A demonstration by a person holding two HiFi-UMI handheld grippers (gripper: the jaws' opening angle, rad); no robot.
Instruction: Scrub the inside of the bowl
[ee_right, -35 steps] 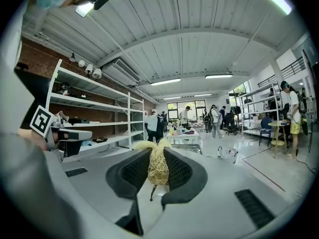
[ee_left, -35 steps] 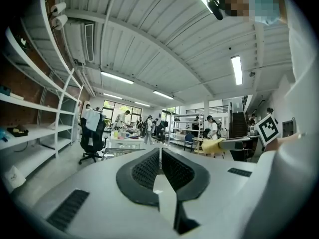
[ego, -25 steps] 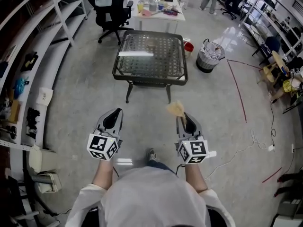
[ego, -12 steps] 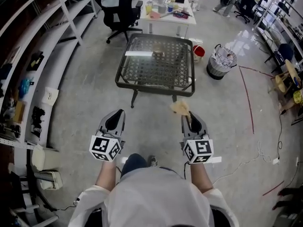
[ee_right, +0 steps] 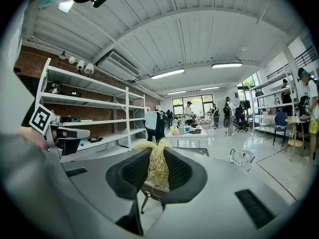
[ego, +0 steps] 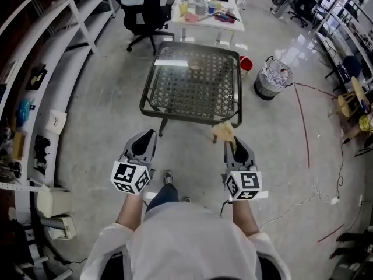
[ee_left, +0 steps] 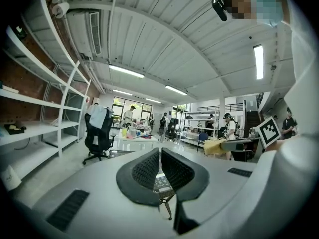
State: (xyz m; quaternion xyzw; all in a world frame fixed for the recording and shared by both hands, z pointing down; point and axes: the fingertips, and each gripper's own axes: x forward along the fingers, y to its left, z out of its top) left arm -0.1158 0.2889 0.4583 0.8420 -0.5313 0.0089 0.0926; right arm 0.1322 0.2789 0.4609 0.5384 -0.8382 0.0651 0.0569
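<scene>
My right gripper (ego: 230, 140) is shut on a tuft of pale yellow fibrous scrubber (ego: 222, 132); in the right gripper view the scrubber (ee_right: 158, 166) sticks up between the dark pads (ee_right: 175, 171). My left gripper (ego: 145, 134) is shut with nothing in it, its pads (ee_left: 147, 168) together in the left gripper view. Both grippers hang level over the concrete floor, short of a low dark table (ego: 189, 114) with a glass-and-mesh top. A small brownish thing (ego: 195, 65) sits at the table's far side; it is too small to tell what it is.
A black office chair (ego: 143, 7) and a cluttered white table (ego: 204, 10) stand beyond the low table. A red bucket (ego: 246, 65) and a lined bin (ego: 273, 74) are to its right. Shelving (ego: 35, 69) runs along the left. Cables (ego: 291, 197) lie on the floor at right.
The person has walked forward with both grippers; the low table now sits nearer to the fingertips. Neither gripper's hold has changed.
</scene>
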